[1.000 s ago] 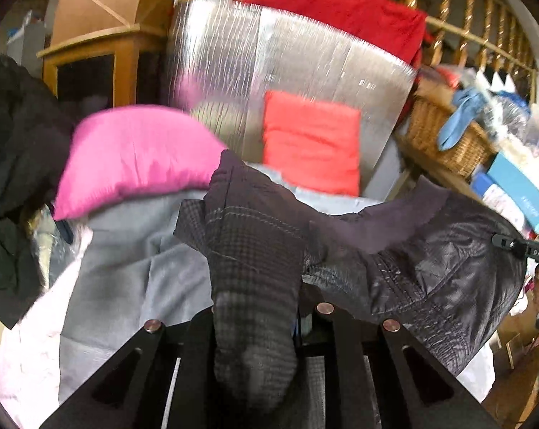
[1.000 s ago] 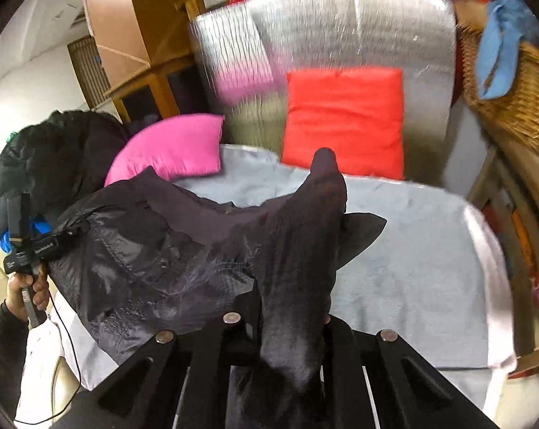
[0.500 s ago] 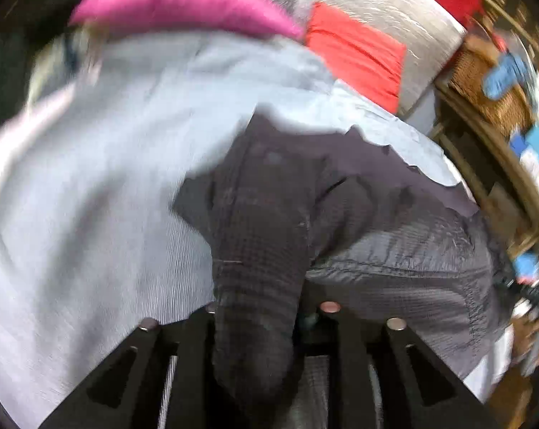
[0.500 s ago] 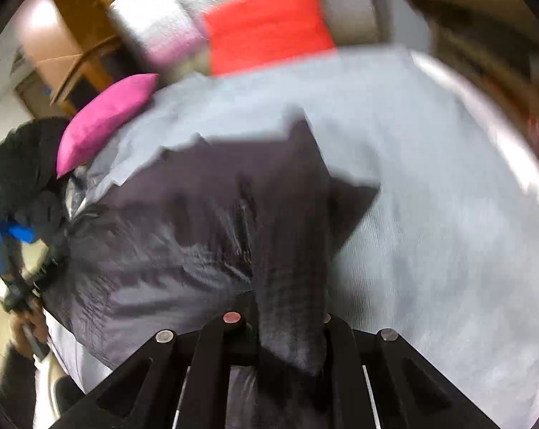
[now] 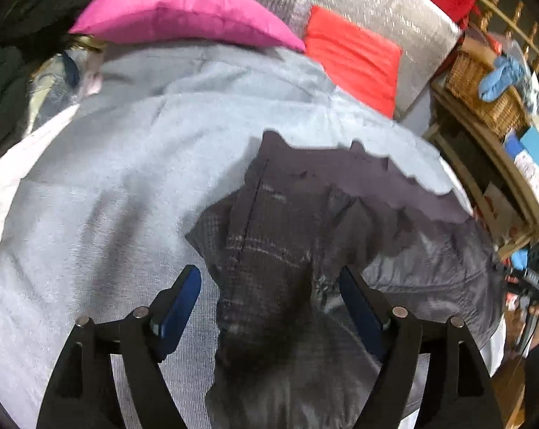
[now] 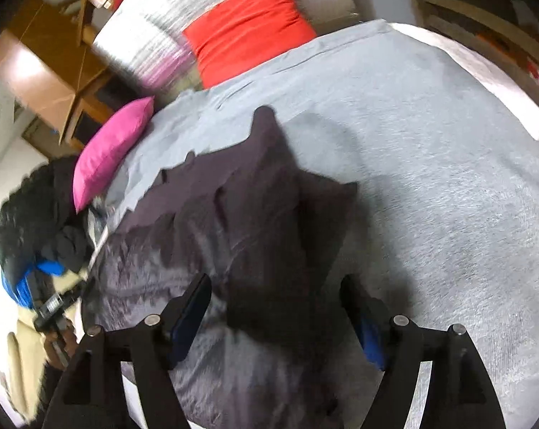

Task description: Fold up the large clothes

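Left wrist view: the left gripper point(image 5: 269, 279) tilts down over the bed, its fingers spread wide on either side of a raised ridge of the dark jacket point(image 5: 340, 250) without pinching it. The jacket lies crumpled on the grey blanket point(image 5: 108, 196), near the bed's near edge. In the right wrist view the right gripper point(image 6: 274, 293) is likewise wide apart and holds nothing, straddling the jacket's fold. Far off sit a pink pillow point(image 6: 108, 150) and a red cushion point(image 6: 248, 21). No writing is legible.
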`<state>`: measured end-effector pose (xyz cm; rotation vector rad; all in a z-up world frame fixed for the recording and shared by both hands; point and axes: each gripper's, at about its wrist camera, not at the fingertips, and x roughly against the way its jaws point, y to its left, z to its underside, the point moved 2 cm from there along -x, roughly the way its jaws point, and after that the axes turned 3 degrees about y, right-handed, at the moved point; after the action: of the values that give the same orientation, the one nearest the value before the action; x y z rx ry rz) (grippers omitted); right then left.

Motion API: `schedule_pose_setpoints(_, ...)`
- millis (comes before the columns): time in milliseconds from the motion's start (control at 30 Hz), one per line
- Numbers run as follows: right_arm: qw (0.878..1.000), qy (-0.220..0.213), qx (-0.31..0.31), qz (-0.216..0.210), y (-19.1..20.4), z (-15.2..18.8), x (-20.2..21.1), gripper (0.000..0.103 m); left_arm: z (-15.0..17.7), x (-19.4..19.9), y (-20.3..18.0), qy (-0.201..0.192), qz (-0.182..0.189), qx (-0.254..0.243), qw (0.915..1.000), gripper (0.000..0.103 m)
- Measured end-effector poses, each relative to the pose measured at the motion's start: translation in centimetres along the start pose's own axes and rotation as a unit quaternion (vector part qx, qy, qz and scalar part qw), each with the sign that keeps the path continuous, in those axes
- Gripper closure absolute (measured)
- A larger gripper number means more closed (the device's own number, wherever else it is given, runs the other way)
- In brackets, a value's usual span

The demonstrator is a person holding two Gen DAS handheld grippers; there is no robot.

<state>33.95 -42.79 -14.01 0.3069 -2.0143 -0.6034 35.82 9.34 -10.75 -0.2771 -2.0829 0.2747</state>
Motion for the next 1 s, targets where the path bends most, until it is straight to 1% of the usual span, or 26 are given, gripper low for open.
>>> schedule_pose_setpoints(67, 1.000, 0.013, -0.013, -0.002, -0.6, -0.5, -1.1, 0.024, 0.2, -0.8, -0.1, 0.015, -0.016, -0.012, 0.9997, 0.023)
schedule_pose_setpoints(133, 0.999, 0.035, -0.025, -0.009, -0.8, -0.8, -2.5, 0.024, 0.3, -1.6, -0.4, 0.026, -0.028, -0.020, 0.9991, 0.023)
schedule_pose_setpoints(200, 0.998, 0.054, -0.014, -0.018, -0.1, -0.9, -3.8, 0.024, 0.5, -2.0, -0.9, 0.029, -0.041, -0.034, 0.9982, 0.023)
schedule_pose_setpoints(267, 0.998, 0.056, 0.005, -0.005, 0.6, -0.9, -4.4, 0.027, 0.5, -2.4, -1.2, 0.027, -0.049, -0.044, 0.9975, 0.023)
schedule_pose_setpoints(333, 0.998, 0.066, 0.012, -0.007, 1.2, -1.1, -5.1, 0.049, 0.5, -2.5, -1.2, 0.028, -0.052, -0.045, 0.9972, 0.024)
schedule_pose_setpoints(367, 0.997, 0.068, 0.020, -0.003, 1.5, -1.2, -5.3, 0.053, 0.5, -2.6, -1.1, 0.027, -0.051, -0.045, 0.9973, 0.027)
schedule_pose_setpoints(400, 0.997, 0.069, 0.032, 0.001, 2.0, -1.2, -5.3, 0.063, 0.5, -2.6, -1.1, 0.027, -0.051, -0.045, 0.9974, 0.030)
schedule_pose_setpoints(533, 0.996, 0.062, 0.062, 0.029, 3.3, -1.3, -5.1, 0.076, 0.6, -2.7, -1.0, 0.026, -0.060, -0.043, 0.9969, 0.035)
schedule_pose_setpoints(667, 0.996, 0.060, 0.059, 0.041, 3.1, -1.0, -5.3, 0.077, 0.6, -3.1, -0.8, 0.031, -0.062, -0.031, 0.9971, 0.034)
schedule_pose_setpoints(700, 0.996, 0.061, 0.052, 0.044, 2.9, -1.1, -5.4, 0.075, 0.6, -2.9, -0.7, 0.033, -0.064, -0.027, 0.9971, 0.034)
schedule_pose_setpoints(833, 0.996, 0.051, 0.044, 0.060, 3.1, -1.0, -4.5, 0.073, 0.4, -1.7, -0.6, 0.033, -0.076, -0.019, 0.9964, 0.035)
schedule_pose_setpoints(900, 0.996, 0.050, 0.039, 0.060, 3.2, -0.9, -4.0, 0.073, 0.6, -1.7, -0.6, 0.040, -0.072, -0.021, 0.9964, 0.035)
schedule_pose_setpoints(1000, 0.997, 0.056, 0.023, 0.049, 2.7, -1.1, -4.0, 0.069, 0.4, -2.0, -0.8, 0.055, -0.063, -0.023, 0.9963, 0.034)
